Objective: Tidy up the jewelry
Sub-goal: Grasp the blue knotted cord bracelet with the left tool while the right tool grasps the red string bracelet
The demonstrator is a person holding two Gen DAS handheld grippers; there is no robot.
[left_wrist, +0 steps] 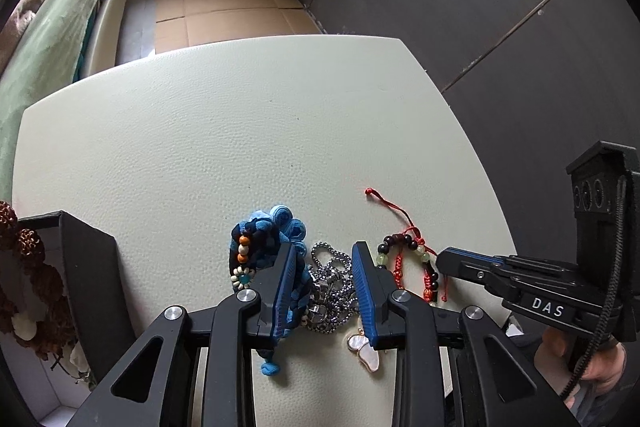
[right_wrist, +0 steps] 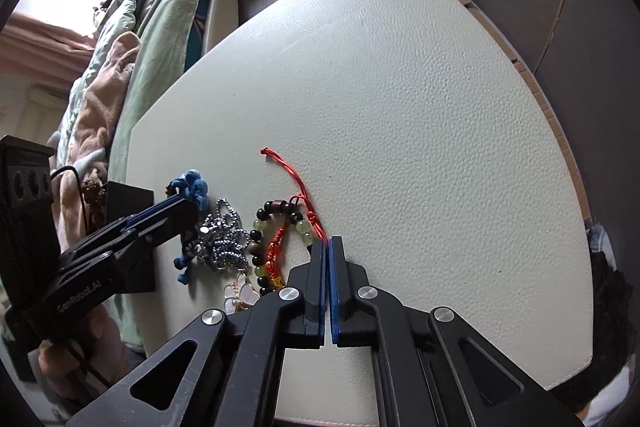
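Note:
A heap of jewelry lies on the white table (left_wrist: 240,127). My left gripper (left_wrist: 324,247) points down into the heap. Its pads press on a silver ball-chain necklace (left_wrist: 332,275) and on the blue braided bracelet (left_wrist: 280,227) at the left pad. A white butterfly pendant (left_wrist: 366,351) lies under the right finger. To the right lies a bracelet of dark and pale-green beads on red cord (left_wrist: 404,251). My right gripper (right_wrist: 328,241) is shut on that red cord (right_wrist: 316,223) at the fingertips; the cord's loose end (right_wrist: 276,157) trails away across the table.
An open black box (left_wrist: 88,267) stands at the left, with a brown seed-bead bracelet (left_wrist: 28,247) inside. A bed with a green blanket (left_wrist: 40,47) runs beyond the table's left side. A dark wall (left_wrist: 480,7) is at the right.

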